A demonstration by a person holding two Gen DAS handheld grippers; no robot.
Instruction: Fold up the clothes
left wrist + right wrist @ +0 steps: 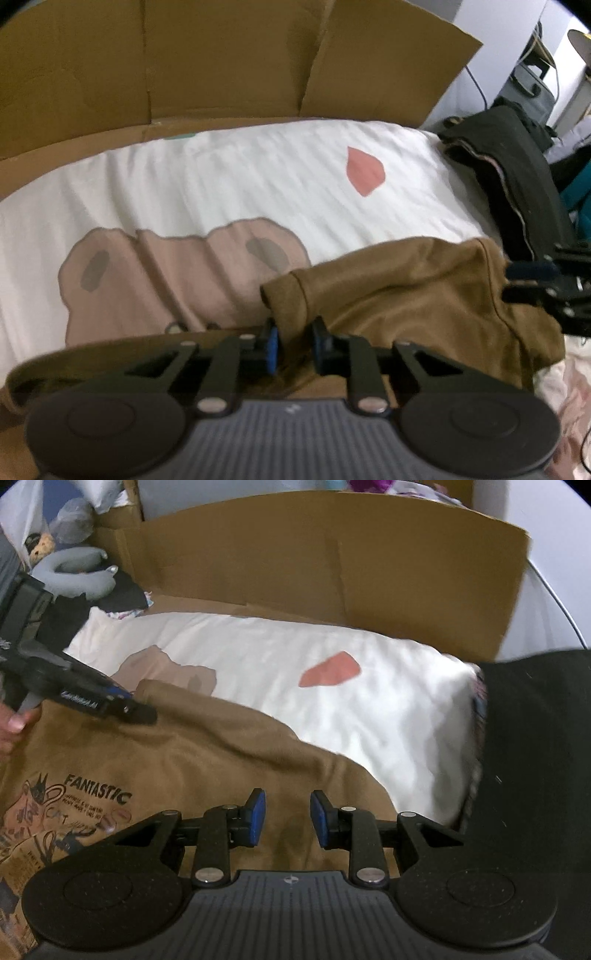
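Observation:
A brown T-shirt [177,760] with a black "FANTASTIC" print lies on the white bedsheet [303,672]. It also shows in the left wrist view [406,291], partly bunched. My left gripper [293,347] has brown cloth between its blue pads, which stand a little apart; whether it grips the cloth is unclear. It also shows at the left of the right wrist view [142,714]. My right gripper [288,818] is open over the shirt's edge, with nothing between its pads. It shows at the right edge of the left wrist view [517,280].
A flattened cardboard box [207,66] stands behind the bed. A dark folded garment [513,170] lies at the right, also seen in the right wrist view [535,746]. A grey neck pillow [77,574] and clutter sit far left. The sheet bears a bear print [177,273].

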